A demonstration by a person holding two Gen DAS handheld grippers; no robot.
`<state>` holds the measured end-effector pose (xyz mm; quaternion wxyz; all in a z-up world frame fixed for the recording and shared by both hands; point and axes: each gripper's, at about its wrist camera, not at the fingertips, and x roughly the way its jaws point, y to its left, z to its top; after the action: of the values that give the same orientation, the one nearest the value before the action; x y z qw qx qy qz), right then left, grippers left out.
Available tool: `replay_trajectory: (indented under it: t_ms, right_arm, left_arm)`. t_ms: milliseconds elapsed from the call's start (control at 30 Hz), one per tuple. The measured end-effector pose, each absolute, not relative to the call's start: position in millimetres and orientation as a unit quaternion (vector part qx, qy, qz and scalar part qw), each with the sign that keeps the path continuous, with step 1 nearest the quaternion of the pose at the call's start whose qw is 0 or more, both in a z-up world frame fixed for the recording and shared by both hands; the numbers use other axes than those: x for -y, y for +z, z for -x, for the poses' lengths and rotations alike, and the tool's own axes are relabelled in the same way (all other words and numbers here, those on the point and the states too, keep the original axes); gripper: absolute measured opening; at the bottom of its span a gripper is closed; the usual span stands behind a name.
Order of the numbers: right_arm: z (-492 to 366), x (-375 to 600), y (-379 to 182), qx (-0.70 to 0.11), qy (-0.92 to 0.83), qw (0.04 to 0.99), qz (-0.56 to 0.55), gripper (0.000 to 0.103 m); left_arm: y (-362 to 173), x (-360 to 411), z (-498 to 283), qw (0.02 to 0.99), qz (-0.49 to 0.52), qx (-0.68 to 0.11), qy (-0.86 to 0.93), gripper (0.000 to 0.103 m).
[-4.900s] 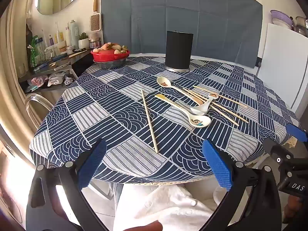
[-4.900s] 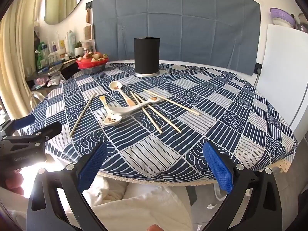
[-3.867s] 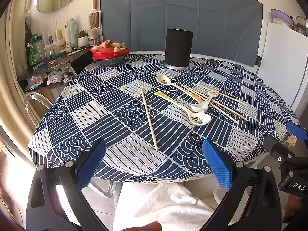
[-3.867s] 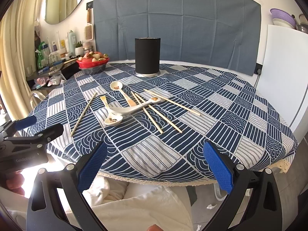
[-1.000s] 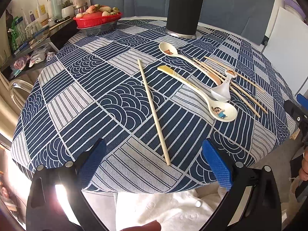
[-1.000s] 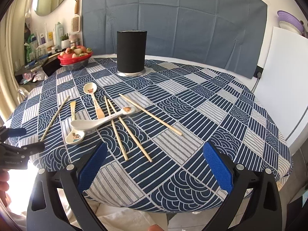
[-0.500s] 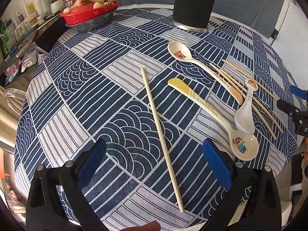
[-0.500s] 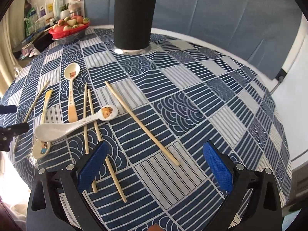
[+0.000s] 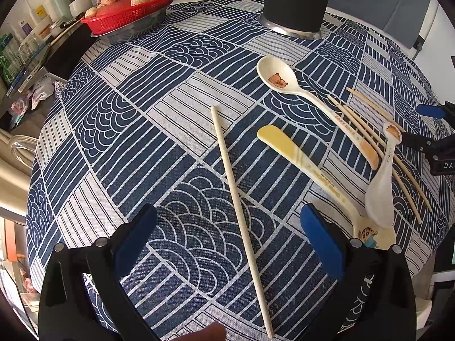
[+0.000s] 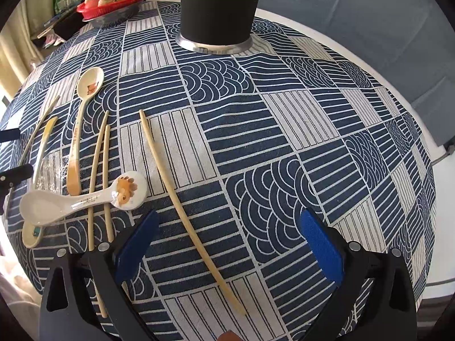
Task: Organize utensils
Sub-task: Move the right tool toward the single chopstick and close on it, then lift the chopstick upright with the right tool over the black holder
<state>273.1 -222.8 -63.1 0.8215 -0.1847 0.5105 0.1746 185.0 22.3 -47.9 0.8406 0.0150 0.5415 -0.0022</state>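
Hovering low over a round table (image 9: 119,147) draped in a navy-and-white patterned cloth: left gripper (image 9: 227,238), blue pads wide apart, holding nothing, a lone chopstick (image 9: 239,196) lying between and beneath them, running away from the camera. Just right of that chopstick, a yellow-handled spoon (image 9: 310,167) with a cartoon boy printed in its bowl at the near end and small writing along the handle, too small to read. Farther back, a cream spoon (image 9: 287,82) with a brown bear-like animal in the bowl and brown lettering on the handle that looks like "CAPY BARA". Resting across the other chopsticks (image 9: 381,147), a white spoon (image 9: 384,182) with a cartoon face at the handle end and tiny unreadable print. At the right edge of the left view, part of the other tool, white letters "DA" legible on its black body.

Poised above the near side of the table: right gripper (image 10: 227,244), fingers likewise spread wide and empty, straddling a single pale chopstick (image 10: 182,204) that lies apart from the pair (image 10: 99,182) under the white spoon (image 10: 82,199).

Standing upright at the far side, well apart from all utensils: black cylindrical holder (image 10: 217,8) on a silver base. Beyond the table's left rim, a red basket (image 9: 128,11) of strawberries.
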Motion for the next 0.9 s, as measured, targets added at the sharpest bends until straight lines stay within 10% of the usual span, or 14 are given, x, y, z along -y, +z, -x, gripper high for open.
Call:
replay_trajectory:
  t_ms: [600,667,733,800,900]
  right_arm:
    - [-302.8,230.3,-68.3,-0.568,0.238,0.768,0.178,0.095]
    - [-304.9,226.5,-66.4,-0.567,0.242,0.766,0.184,0.081]
    - [-304.2,223.2,-55.5,-0.560,0.254,0.766,0.186,0.006]
    - [-306.5,227.3,-54.7,-0.576,0.265,0.753,0.173,0.006]
    - [-305.1,234.1,-54.8,-0.577,0.264,0.754,0.167,0.005]
  left_arm:
    - [-48.2,-23.0,-170.2,0.874,-0.036,-0.482,-0.041,0.089]
    - [-43.5,-22.9,-169.1,0.871,-0.043,-0.486,-0.054,0.065]
    - [-39.3,-26.1,-167.8,0.867,-0.048,-0.491,-0.069,0.032]
    - [-37.8,-33.3,-169.2,0.858,-0.055,-0.505,-0.080,0.011]
    - [-37.3,-51.2,-170.1,0.851,-0.049,-0.517,-0.078,0.006]
